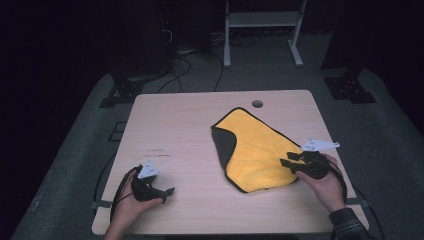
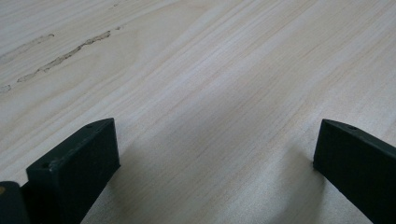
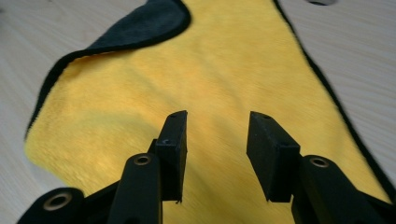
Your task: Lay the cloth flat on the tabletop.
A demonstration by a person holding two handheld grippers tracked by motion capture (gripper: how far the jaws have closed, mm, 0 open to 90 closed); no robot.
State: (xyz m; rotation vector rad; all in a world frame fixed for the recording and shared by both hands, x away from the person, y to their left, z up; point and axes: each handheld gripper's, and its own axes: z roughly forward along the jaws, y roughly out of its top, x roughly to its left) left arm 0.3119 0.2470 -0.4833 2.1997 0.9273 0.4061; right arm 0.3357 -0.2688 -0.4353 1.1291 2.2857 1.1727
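Note:
A yellow cloth [image 1: 255, 150] with a black hem lies flat on the right half of the light wooden table [image 1: 175, 125]; its left corner is folded over, showing the dark grey underside [image 1: 223, 142]. My right gripper [image 1: 289, 160] hovers over the cloth's right edge, jaws apart with nothing between them. In the right gripper view the same cloth [image 3: 196, 84] spreads ahead of the gripper [image 3: 217, 140], its grey flap [image 3: 144, 25] at the top. My left gripper [image 1: 169, 192] rests near the table's front left, open over bare wood [image 2: 210, 93].
A round cable hole [image 1: 257, 103] sits near the table's far edge. Beyond the table stand a white frame [image 1: 262, 30] and dark stands with cables on the grey floor. Faint scuff marks [image 2: 65, 53] streak the wood by the left gripper.

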